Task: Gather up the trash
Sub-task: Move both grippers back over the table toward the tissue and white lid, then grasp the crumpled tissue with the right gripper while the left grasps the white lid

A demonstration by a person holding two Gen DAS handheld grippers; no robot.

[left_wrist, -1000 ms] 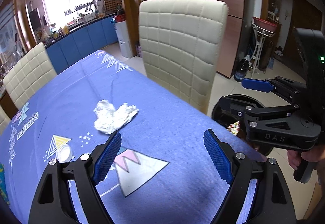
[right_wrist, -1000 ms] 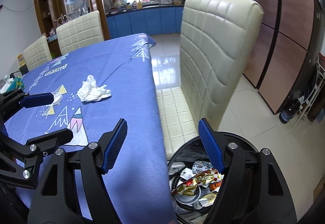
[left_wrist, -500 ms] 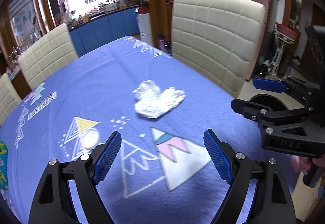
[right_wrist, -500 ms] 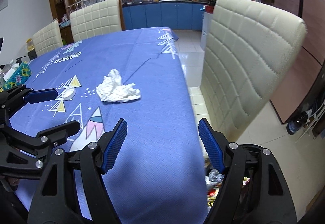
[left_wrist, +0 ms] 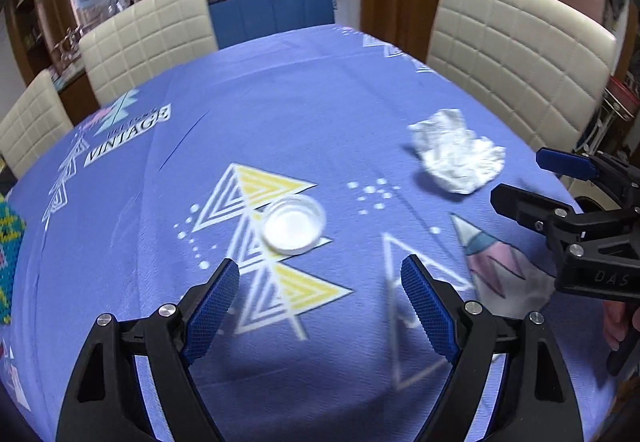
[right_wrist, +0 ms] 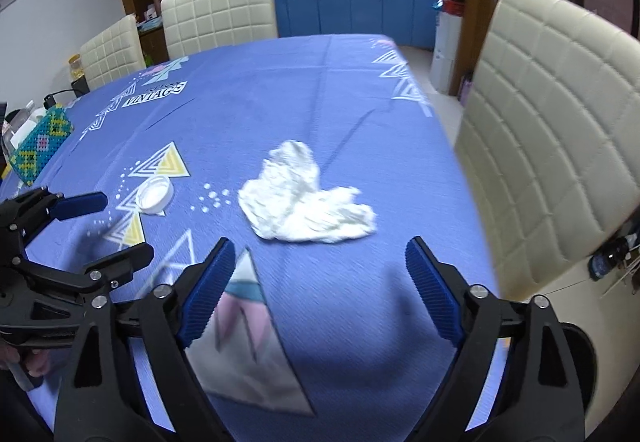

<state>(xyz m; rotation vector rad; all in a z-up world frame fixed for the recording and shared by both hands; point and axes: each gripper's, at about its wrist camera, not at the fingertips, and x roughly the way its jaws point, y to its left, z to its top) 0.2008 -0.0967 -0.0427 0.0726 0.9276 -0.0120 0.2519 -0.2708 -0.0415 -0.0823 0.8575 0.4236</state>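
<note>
A crumpled white tissue lies on the blue tablecloth, just beyond my right gripper. Its jaws are opening and hold nothing. The same tissue shows at the right of the left wrist view. A small white cap, hollow side up, lies just ahead of my left gripper, which is open and empty. The cap also appears at the left of the right wrist view, near the left gripper. The right gripper reaches in from the right edge of the left wrist view.
Cream padded chairs stand along the table's right side and far side. A patterned tissue box sits at the table's left edge. The dark rim of a bin shows below the table's right edge.
Both grippers have swung left from the bin and chair over the table. The cap now lies ahead of the left gripper, the tissue ahead of the right, whose jaws stand wider.
</note>
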